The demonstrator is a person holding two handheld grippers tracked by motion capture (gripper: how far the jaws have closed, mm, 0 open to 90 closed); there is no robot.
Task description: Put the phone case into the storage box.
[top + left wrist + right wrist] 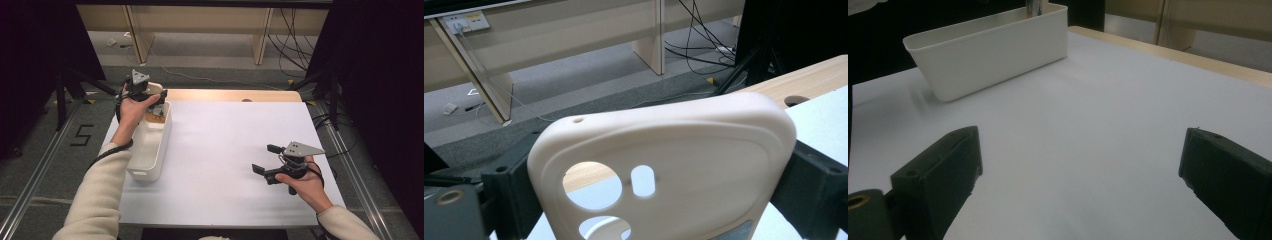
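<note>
Cream phone case (pixel 664 170) clamped above bin rim (pixel 165 131).

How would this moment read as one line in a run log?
left claw: shut on cream plastic phone case, above white plastic bin | right claw: open, empty, over white table

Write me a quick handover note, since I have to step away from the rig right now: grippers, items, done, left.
Left gripper: shut on a cream phone case, held above the far end of the white bin.
Right gripper: open, empty, above the bare white table top.
Done: case is gripped and off the table.
Left: probably either lowering it into the bin or carrying it out; which one isn't clear. Other things in the bin are too hidden to name.
</note>
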